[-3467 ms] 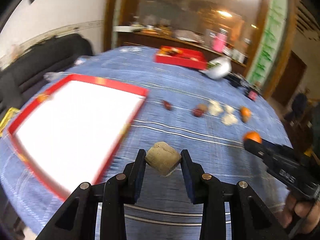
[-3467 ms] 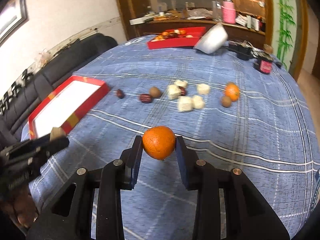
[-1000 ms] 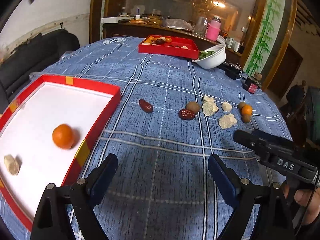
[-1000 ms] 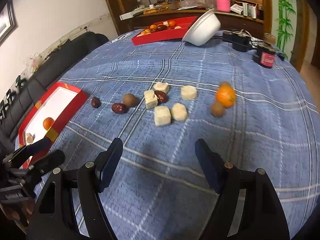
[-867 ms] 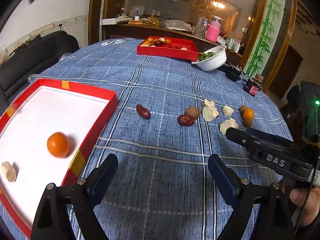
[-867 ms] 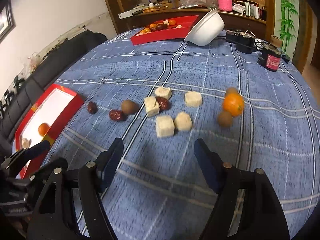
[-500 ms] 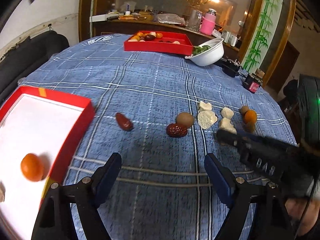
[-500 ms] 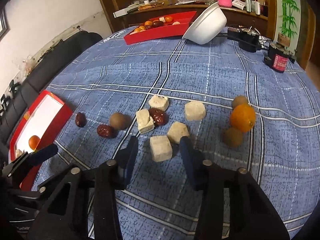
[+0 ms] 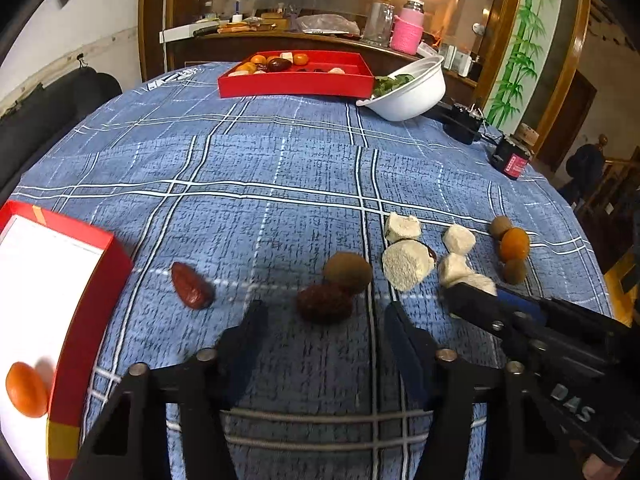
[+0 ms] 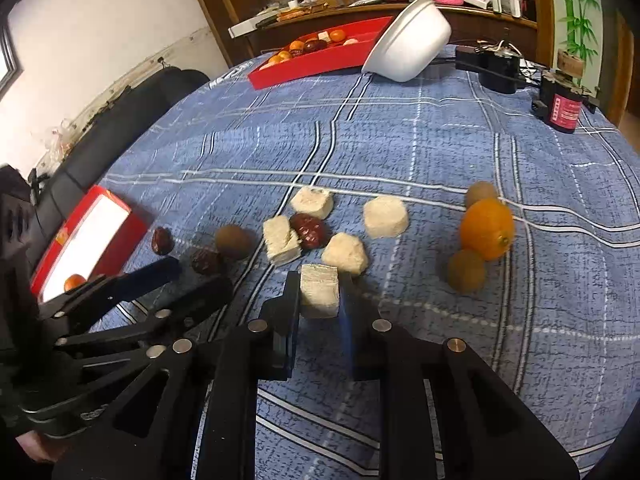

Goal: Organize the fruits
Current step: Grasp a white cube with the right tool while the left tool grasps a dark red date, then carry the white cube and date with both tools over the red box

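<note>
Clamping our right claw on a pale cube, we are narrowing our still-empty left claw around a date for the tray.

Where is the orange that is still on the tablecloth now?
Right wrist view, right side: the orange lies between two brown fruits, right of the pale cubes.

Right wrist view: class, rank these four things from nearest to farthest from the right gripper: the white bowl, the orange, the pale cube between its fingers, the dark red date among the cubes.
1. Pale cube, pinched in the right gripper.
2. Dark red date, just beyond, slightly left.
3. Orange, out to the right.
4. White bowl, tipped at the table's far edge.
</note>
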A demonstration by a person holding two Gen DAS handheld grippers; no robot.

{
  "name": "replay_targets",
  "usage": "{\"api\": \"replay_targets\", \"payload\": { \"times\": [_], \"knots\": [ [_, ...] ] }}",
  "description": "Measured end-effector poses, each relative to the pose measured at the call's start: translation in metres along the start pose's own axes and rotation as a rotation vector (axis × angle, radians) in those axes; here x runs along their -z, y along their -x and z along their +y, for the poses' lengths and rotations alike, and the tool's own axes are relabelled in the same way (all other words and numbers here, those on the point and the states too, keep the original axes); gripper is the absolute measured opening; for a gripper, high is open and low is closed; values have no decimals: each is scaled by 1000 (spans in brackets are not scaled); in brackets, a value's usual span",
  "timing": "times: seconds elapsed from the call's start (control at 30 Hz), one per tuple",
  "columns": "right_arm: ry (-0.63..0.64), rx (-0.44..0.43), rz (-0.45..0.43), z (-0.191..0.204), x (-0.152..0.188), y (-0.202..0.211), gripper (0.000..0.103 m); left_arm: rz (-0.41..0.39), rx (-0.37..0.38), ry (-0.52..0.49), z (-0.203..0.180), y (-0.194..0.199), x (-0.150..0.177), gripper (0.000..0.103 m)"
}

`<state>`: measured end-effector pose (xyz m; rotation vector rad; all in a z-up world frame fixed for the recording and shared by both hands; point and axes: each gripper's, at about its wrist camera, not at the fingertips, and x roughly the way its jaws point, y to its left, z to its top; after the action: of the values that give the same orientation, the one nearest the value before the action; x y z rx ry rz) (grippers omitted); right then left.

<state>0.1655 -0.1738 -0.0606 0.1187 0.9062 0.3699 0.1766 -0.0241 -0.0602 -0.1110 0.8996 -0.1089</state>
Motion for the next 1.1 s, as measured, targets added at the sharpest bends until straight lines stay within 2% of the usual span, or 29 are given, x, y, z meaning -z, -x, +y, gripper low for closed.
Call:
{"api": "replay_targets", "payload": {
  "times": [0.03, 0.07, 0.3, 0.7, 0.87, 1.1],
  "knots": [
    [-4, -4, -5, -1, -1, 2, 16, -4, -18, -11, -2, -1, -1, 45],
    [-1, -5, -6, -1, -2, 2, 16, -3, -24, -17, -4, -2, -3, 28],
    [13, -7, -3, 0, -1, 2, 16, 0, -7, -25, -3, 1, 0, 28],
    [52, 26, -3, 15, 2, 6, 16, -27, 0, 27, 16, 66, 48, 28],
    [79, 40, -41, 29, 6, 34, 16, -61, 2, 51, 28, 95, 63, 28],
    [131, 32, -56, 56, 35, 71, 17, -95, -2, 88, 45, 127, 81, 28]
  ]
}}
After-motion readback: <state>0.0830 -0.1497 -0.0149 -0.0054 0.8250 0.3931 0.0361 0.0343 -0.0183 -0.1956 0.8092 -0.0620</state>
